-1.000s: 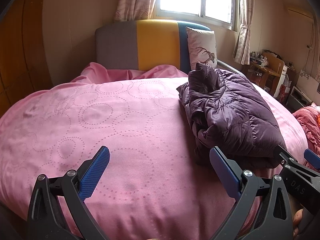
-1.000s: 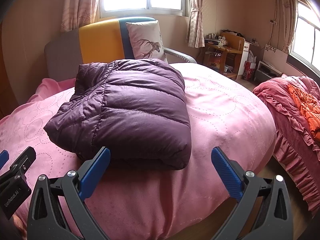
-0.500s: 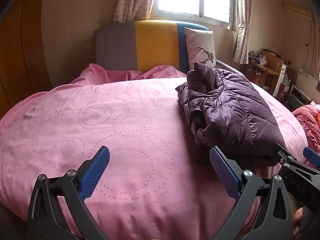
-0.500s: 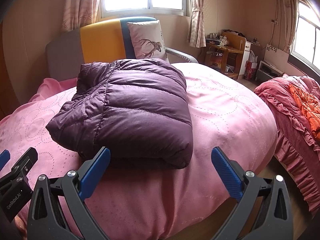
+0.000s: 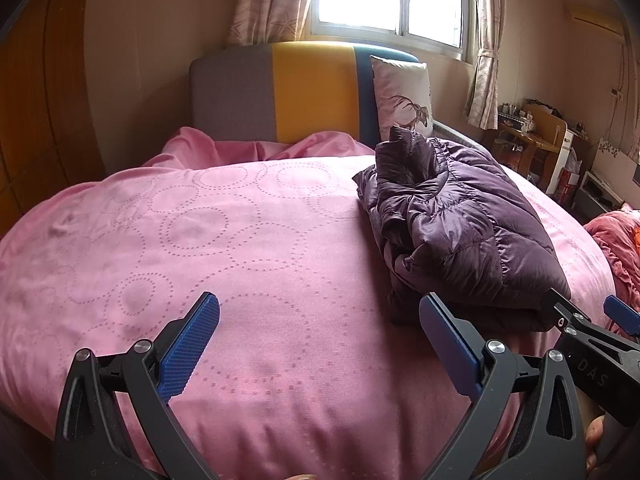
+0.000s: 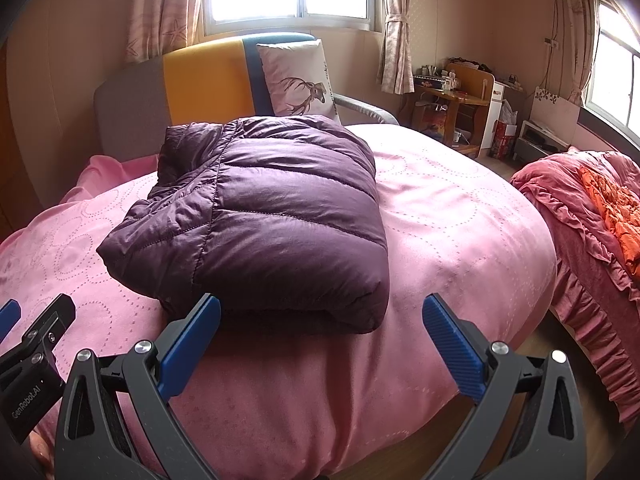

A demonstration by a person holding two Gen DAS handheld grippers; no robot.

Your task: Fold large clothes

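Left wrist view: the left gripper [image 5: 319,340] hangs over the bare pink bed [image 5: 224,240], fingers wide apart and empty; the folded purple jacket [image 5: 460,232] lies on the bed to its right, with the right gripper's tip at the frame edge beside it. Right wrist view: the right gripper [image 6: 321,340], fingers likewise spread and empty, faces the jacket [image 6: 272,216], which lies folded mid-bed before a deer-print pillow [image 6: 300,80].

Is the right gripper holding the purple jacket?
No, the right gripper is open and empty, with the folded purple jacket lying free on the bed.
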